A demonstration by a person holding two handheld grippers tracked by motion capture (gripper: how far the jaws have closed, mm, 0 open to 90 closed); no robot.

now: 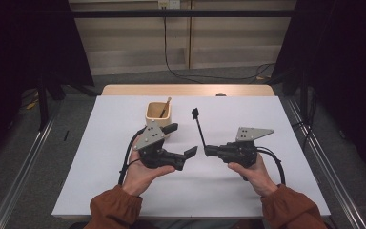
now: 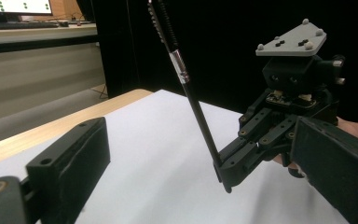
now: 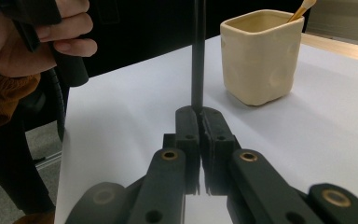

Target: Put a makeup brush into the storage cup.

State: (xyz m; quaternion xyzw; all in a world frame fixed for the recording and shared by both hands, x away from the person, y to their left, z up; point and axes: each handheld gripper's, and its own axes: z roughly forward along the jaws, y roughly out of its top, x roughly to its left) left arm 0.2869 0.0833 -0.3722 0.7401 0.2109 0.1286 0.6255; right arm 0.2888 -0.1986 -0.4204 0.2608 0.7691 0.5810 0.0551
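Observation:
A thin black brush (image 1: 199, 128) with a silver ferrule (image 2: 179, 65) stands tilted above the white table. My right gripper (image 1: 206, 150) is shut on its lower end, the two jaws pressed together around the handle (image 3: 198, 70). In the left gripper view the same gripper (image 2: 224, 173) faces me with the brush rising from its tip. My left gripper (image 1: 181, 140) is open, its jaws spread wide with nothing between them, just left of the brush. A cream square cup (image 1: 158, 114) with a wooden stick (image 1: 165, 107) in it stands behind the left gripper.
The white table top (image 1: 238, 191) has a wooden strip (image 1: 186, 90) along its far edge. Metal rails (image 1: 19, 176) run along both sides on the floor. In the right gripper view the cup (image 3: 261, 56) sits ahead and to the right.

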